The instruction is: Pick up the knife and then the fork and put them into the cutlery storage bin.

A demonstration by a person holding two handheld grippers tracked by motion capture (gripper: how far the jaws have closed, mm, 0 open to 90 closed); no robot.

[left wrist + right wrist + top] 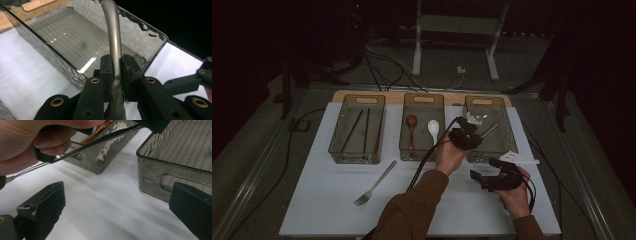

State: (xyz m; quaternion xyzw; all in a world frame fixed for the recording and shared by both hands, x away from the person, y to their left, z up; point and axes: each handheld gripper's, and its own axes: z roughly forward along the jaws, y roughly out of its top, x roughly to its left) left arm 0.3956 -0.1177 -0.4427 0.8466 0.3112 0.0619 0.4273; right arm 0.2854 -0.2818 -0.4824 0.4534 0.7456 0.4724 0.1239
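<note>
over the right-hand bin [501, 150], at about one o'clock on the white mat [322, 200]: left gripper [472, 131], jaws clamped on a metal utensil handle [113, 42], handle rising between the pads and reaching above the bin's ribbed floor. at four o'clock, just beside that bin's near wall: right gripper [484, 177], jaws wide apart, holding nothing. lying at seven o'clock on the mat, well apart from both: fork [374, 184]. resting in the middle bin [422, 150]: brown spoon [411, 127] beside white spoon [433, 129].
</note>
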